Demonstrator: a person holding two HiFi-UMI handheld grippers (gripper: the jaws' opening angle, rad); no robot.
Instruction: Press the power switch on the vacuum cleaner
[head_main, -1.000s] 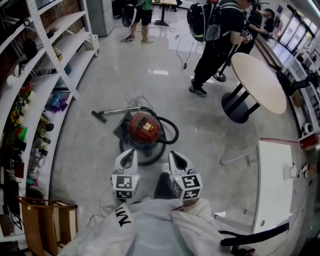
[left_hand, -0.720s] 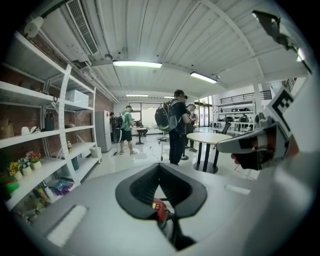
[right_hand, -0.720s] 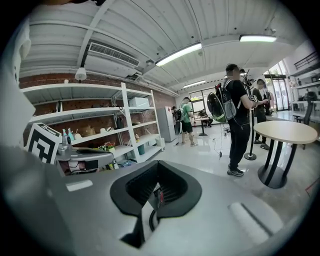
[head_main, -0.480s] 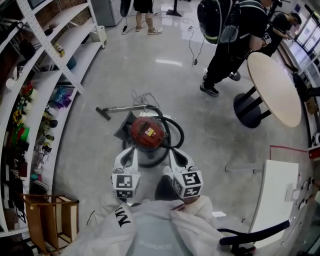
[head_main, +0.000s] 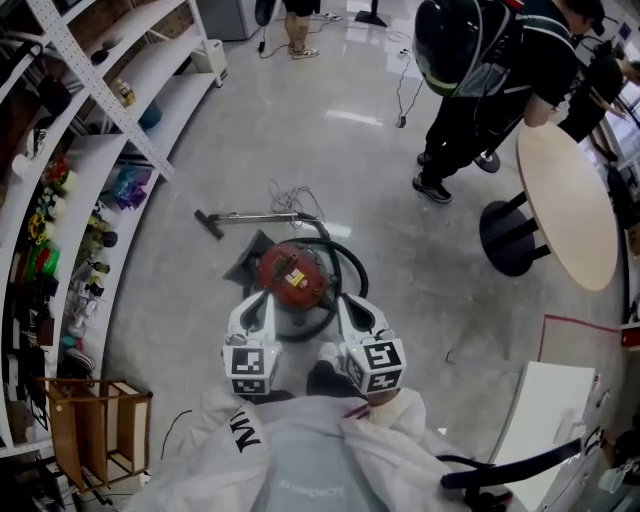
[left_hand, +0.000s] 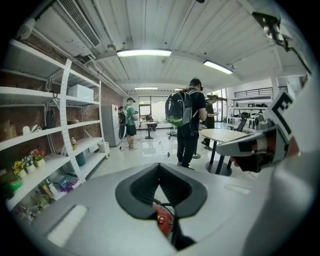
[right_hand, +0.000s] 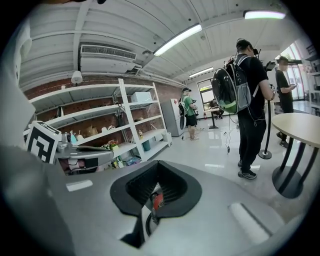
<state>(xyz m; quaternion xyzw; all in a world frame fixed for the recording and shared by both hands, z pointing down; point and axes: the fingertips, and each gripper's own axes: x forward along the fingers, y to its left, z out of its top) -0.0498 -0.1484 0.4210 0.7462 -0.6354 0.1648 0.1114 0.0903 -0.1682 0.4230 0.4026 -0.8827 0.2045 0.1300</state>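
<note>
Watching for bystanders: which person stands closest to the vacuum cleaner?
The person with the black backpack, standing beside the round table right of the red vacuum cleaner. The person in the green shirt at the far end is farther off.

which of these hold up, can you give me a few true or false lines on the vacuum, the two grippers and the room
1. The red vacuum cleaner stands on the floor just ahead of both grippers. True.
2. The left gripper has its jaws wide apart. False: its jaws are together with nothing between them, and so are those of the right gripper.
3. The wand lies on the floor beyond the vacuum cleaner. True.
4. The round table stands at the left. False: it is at the right; the shelves are at the left.
5. A person wearing a backpack stands by the round table. True.
</note>
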